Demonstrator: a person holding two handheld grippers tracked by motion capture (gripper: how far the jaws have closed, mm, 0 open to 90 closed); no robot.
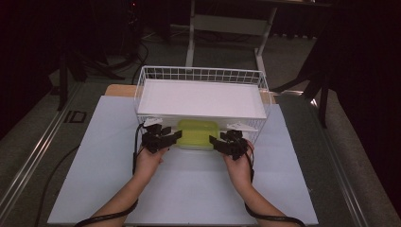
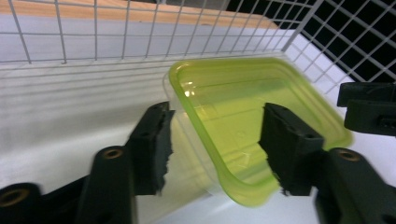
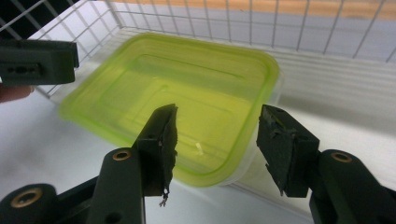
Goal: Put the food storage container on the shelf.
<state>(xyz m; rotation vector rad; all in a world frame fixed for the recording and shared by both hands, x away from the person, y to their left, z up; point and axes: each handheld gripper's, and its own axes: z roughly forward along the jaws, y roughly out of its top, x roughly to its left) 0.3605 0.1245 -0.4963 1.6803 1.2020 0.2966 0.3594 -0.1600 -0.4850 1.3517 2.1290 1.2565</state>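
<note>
A clear plastic box with a yellow-green lid (image 1: 197, 133) sits on the lower level of a white wire basket (image 1: 201, 74), its front edge sticking out toward me. My left gripper (image 1: 176, 135) is at the box's left front corner. In the left gripper view the left gripper (image 2: 217, 140) stands open, with that corner of the box (image 2: 233, 98) between the pads and neither pad pressing on it. My right gripper (image 1: 213, 142) is at the right front corner. In the right gripper view the right gripper (image 3: 217, 140) is open too, astride the edge of the box (image 3: 187, 88).
A flat white board (image 1: 203, 99) covers the basket's upper level, just above the box. The basket stands at the far side of a white table sheet (image 1: 189, 184). Wire walls (image 2: 327, 42) close in the basket's sides and back. Dark floor and stands lie beyond.
</note>
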